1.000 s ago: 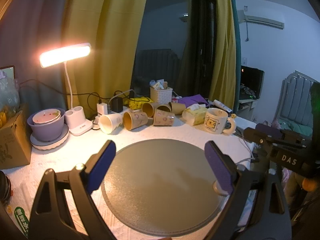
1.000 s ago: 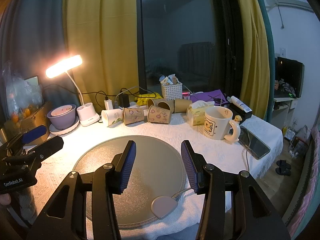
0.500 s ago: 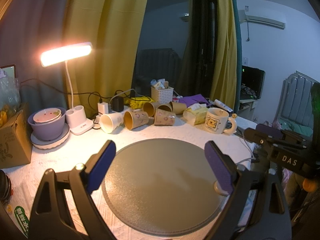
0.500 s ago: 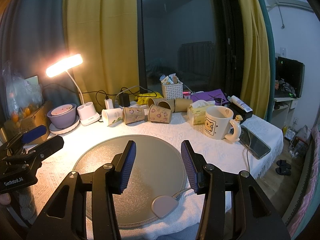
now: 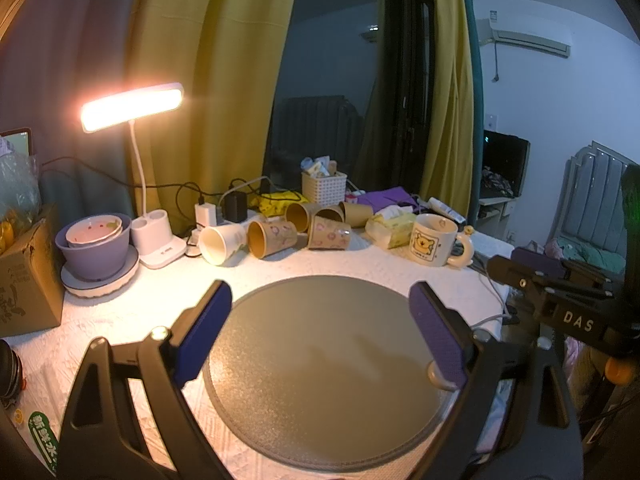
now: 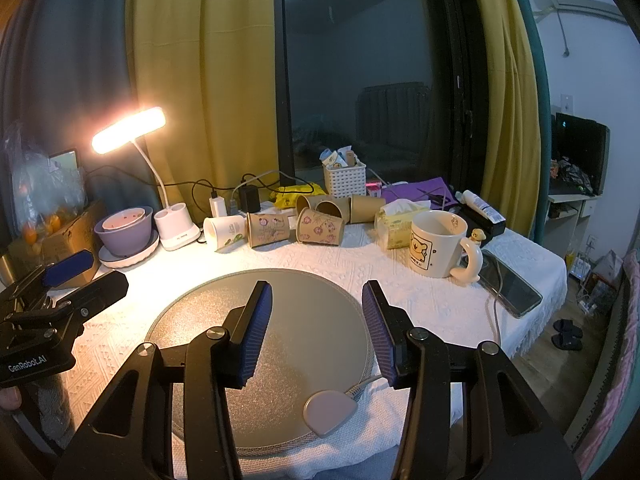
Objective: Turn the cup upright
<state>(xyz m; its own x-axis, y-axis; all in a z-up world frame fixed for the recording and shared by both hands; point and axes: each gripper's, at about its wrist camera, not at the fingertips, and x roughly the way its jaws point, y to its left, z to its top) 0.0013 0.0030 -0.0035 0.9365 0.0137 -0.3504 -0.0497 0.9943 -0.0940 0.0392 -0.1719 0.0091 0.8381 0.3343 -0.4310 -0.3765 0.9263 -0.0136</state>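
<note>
Several paper cups lie on their sides in a row at the back of the table: a white cup, a brown patterned cup, another patterned cup, and plain brown cups behind. My left gripper is open and empty above the round grey mat. My right gripper is open and empty above the same mat. Both are well short of the cups.
A bear mug stands upright at right beside a tissue pack. A lit desk lamp, purple bowls, a white basket, chargers and cables line the back. A phone lies at the right edge.
Almost nothing has moved. The left wrist view has shifted very slightly; both grippers stay open over the mat.
</note>
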